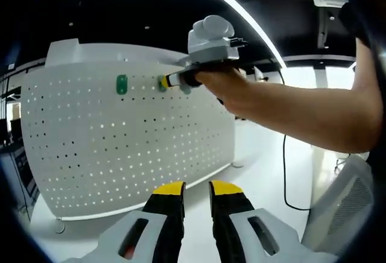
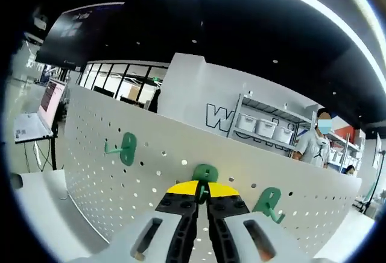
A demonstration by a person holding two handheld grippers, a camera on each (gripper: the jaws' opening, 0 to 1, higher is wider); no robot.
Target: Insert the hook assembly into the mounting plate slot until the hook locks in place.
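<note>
1. Pegboard (image 1: 120, 148): a white perforated panel standing upright on a white table (image 1: 253, 154). In the right gripper view its upper edge runs across the middle of the scene (image 2: 96, 166).
2. Left gripper (image 1: 196, 192): yellow-tipped black jaws set apart with a clear gap and nothing between them, held in front of the panel and not touching it.
3. Right gripper (image 2: 202, 192): jaws closed together on the middle green hook (image 2: 205, 174), which sits against the panel face near its upper edge. In the left gripper view this gripper (image 1: 164, 82) reaches the top of the panel from the right, held by a person's hand (image 1: 226, 85) and bare forearm.
4. Left green hook (image 2: 125, 148): mounted on the panel, its prong pointing outward. It appears as a green patch (image 1: 122, 84) in the left gripper view.
5. Right green hook (image 2: 268, 202): mounted on the panel, just beside the clamped one.
6. Background: shelving with white bins (image 2: 265, 127) and a standing person (image 2: 313, 145) behind the panel.
</note>
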